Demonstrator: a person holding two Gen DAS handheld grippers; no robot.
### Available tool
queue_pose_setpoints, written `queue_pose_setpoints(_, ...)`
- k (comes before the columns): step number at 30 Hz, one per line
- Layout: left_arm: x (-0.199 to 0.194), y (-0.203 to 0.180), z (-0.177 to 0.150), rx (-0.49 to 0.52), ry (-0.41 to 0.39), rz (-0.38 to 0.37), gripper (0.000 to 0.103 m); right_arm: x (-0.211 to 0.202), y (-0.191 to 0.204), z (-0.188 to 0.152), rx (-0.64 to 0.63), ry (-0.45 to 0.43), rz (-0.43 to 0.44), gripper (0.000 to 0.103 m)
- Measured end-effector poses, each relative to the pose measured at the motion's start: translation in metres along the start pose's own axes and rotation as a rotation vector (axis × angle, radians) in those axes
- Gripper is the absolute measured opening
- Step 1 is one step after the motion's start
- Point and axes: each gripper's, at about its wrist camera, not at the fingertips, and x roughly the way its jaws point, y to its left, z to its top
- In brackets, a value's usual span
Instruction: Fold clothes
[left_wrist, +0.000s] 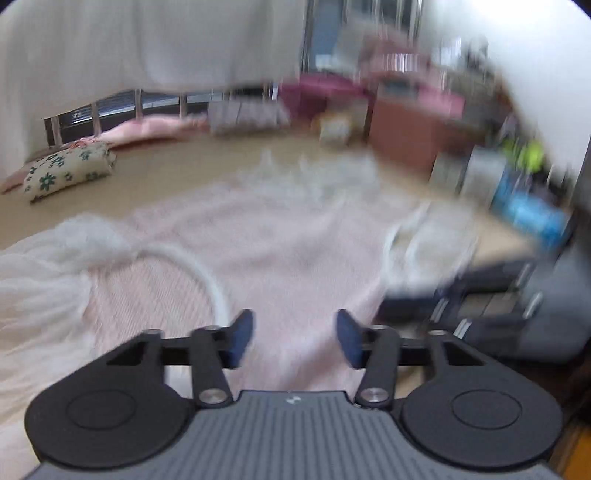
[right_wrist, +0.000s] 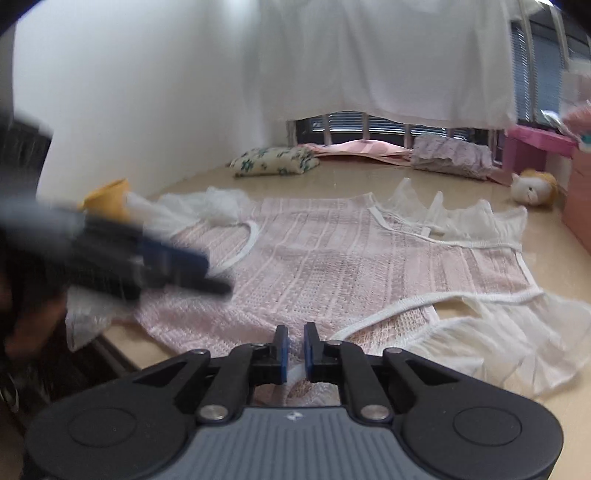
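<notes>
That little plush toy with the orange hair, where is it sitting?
In the right wrist view, the plush toy lies on the floor at far right, just beyond the pink garment's frilly sleeve and beside a pinkish box.

right gripper (right_wrist: 295, 347) nearly closed at 6 o'clock, white trim of pink top (right_wrist: 325, 258) between pads; left gripper (right_wrist: 207, 275) blurred at 9.

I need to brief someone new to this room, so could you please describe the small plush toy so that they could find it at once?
Start from the pink knitted garment spread flat on the beige floor. Look past its frilly white sleeves to the far right, near the reddish cabinet. There lies the plush toy, a small rounded animal head with a white face and orange-yellow fur, the only stuffed toy among folded cloth and pillows.
</notes>
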Motion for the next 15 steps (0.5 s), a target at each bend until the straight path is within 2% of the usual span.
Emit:
queue_pose_setpoints(3,0.001,0.010,-0.008,-0.015,-0.039,0.069,0.044,-0.006,-0.004,-0.001,0.023,0.004,0.006,0.007)
queue_pose_setpoints(6,-0.002,0.009,-0.008,-0.026,-0.043,0.085,0.044,-0.007,-0.005,-0.002,0.034,0.002,0.008,0.007)
queue_pose_setpoints(7,-0.006,0.006,-0.005,-0.027,-0.042,0.076,0.044,-0.008,-0.005,-0.002,0.035,0.002,0.008,0.007)
queue_pose_setpoints(8,-0.010,0.004,-0.003,-0.025,-0.053,0.058,0.049,-0.010,-0.002,0.000,0.037,0.007,0.005,0.008)
queue_pose_setpoints(9,-0.015,0.001,-0.003,-0.010,-0.078,0.028,0.056,-0.013,0.000,0.003,0.042,0.004,0.007,0.011)
queue_pose_setpoints(10,-0.017,-0.002,-0.005,0.017,-0.088,0.006,0.068,-0.017,0.000,0.005,0.057,-0.022,0.020,0.011)
queue_pose_setpoints(12,-0.014,-0.003,-0.012,0.058,-0.062,0.002,0.068,-0.019,-0.001,0.010,0.071,-0.059,0.019,0.011)
queue_pose_setpoints(15,-0.015,0.005,-0.023,0.038,-0.059,-0.015,0.068,-0.003,0.000,0.007,0.044,0.003,-0.058,0.008)
